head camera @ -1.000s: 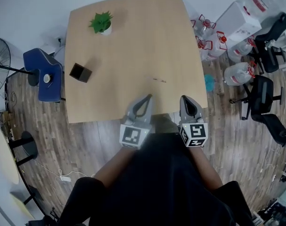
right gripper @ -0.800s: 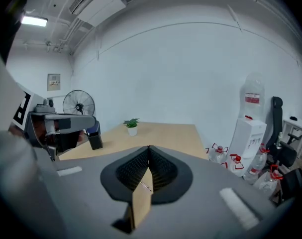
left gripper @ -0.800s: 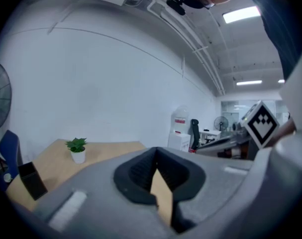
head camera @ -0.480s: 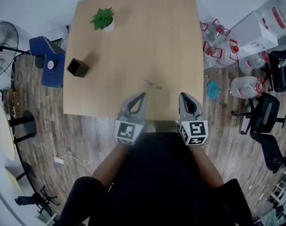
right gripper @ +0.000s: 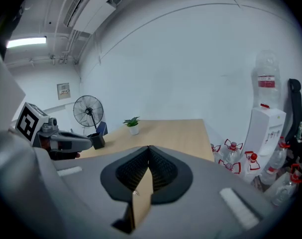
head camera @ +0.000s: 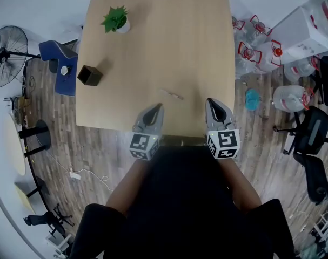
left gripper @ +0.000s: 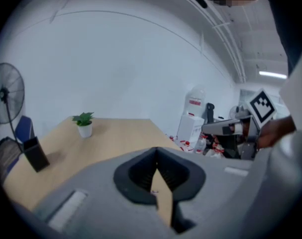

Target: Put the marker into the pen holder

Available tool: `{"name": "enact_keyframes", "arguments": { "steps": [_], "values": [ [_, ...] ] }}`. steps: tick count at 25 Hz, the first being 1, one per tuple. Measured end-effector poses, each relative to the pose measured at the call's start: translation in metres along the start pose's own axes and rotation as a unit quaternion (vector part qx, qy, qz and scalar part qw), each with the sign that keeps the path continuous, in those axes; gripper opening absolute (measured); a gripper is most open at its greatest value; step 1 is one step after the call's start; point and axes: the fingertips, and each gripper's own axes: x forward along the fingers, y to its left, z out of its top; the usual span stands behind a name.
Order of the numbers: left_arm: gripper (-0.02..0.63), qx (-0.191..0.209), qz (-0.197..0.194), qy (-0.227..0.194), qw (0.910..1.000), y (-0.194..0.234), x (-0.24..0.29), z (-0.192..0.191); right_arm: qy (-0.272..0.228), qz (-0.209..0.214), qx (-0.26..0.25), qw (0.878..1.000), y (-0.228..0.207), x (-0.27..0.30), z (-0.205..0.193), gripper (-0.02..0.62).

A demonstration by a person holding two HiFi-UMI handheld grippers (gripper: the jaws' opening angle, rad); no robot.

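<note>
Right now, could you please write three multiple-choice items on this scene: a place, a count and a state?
1. The marker lies:
A. in the pen holder
B. on the table
C. between jaws

2. How many potted plants stand on the table?
A. one
B. two
C. three

3. The left gripper is:
A. open
B. shut, empty
C. shut on the marker

Answers: B, it lies on bare wood, apart from the pen holder; A, a single one at the far corner; B, its jaws meet with nothing between.
</note>
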Motion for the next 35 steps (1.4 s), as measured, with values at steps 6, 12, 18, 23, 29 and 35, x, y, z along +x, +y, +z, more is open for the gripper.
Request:
{"name": "enact_keyframes", "arguments": {
  "steps": [6,12,18,23,29,35],
  "values": [
    [0.003,-0.055,0.011,0.016,0.9983,0.016,0.007,-0.015,-0.004,-0.004,0.011,1.000,-0.003,-0.003,0.001,0.003],
    [0.003,0.006,-0.074,0.052,0.9959,0.007,0.034,-0.031,0.006,-0.014,0.016,1.000,-0.017,0.002,-0.006,0.003],
    [0.034,0.219,-0.145,0.098,0.9600,-0.003,0.066,-0.053,0.012,-0.024,0.023,0.999,-0.027,0.002,-0.012,0.003],
    [0.046,0.303,-0.222,0.157,0.9134,-0.005,0.088,-0.091,0.022,-0.030,0.027,0.999,-0.030,0.004,-0.024,0.003],
    [0.091,0.363,-0.282,0.241,0.8546,0.015,0.111,-0.145,0.035,-0.035,0.032,0.998,-0.028,0.016,-0.038,0.003],
    [0.104,0.427,-0.322,0.298,0.7904,0.032,0.127,-0.190,0.045,-0.050,0.055,0.996,-0.033,0.009,-0.051,0.003]
  ]
}}
